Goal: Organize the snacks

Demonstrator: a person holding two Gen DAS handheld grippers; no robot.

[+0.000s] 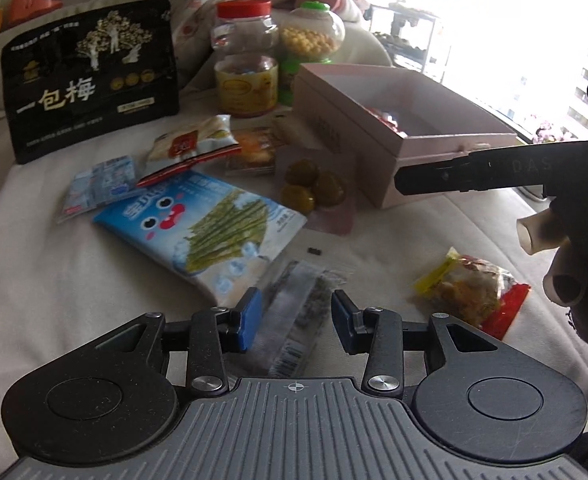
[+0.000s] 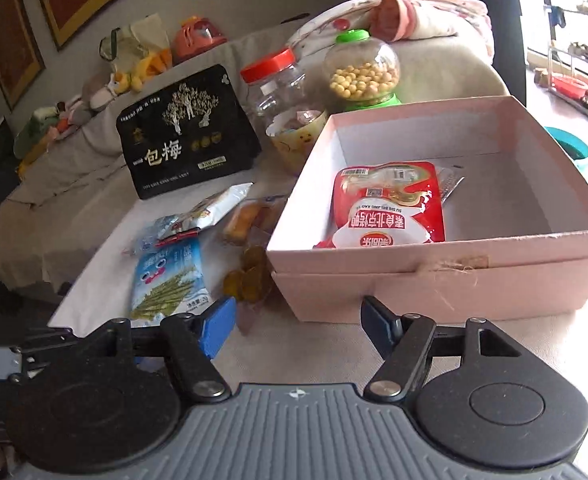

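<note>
My left gripper (image 1: 296, 320) is shut on a clear packet with dark contents (image 1: 298, 304), which lies between its blue pads low over the cream cloth. In the right wrist view my right gripper (image 2: 298, 328) stands open with nothing between its pads, just short of the front wall of the open pink box (image 2: 434, 280). A red snack packet (image 2: 390, 208) lies inside that box. From the left wrist view, the right gripper's finger (image 1: 474, 172) reaches in from the right, beside the pink box (image 1: 434, 148). A yellow and red snack packet (image 1: 470, 292) lies below it.
Loose on the cloth are a blue bag of green sticks (image 1: 197, 228), a packet of green balls (image 1: 314, 188) and several small packets. Behind them stand a black bag (image 1: 89, 80), a red-lidded jar (image 1: 245, 60) and a green-capped candy globe (image 1: 310, 36).
</note>
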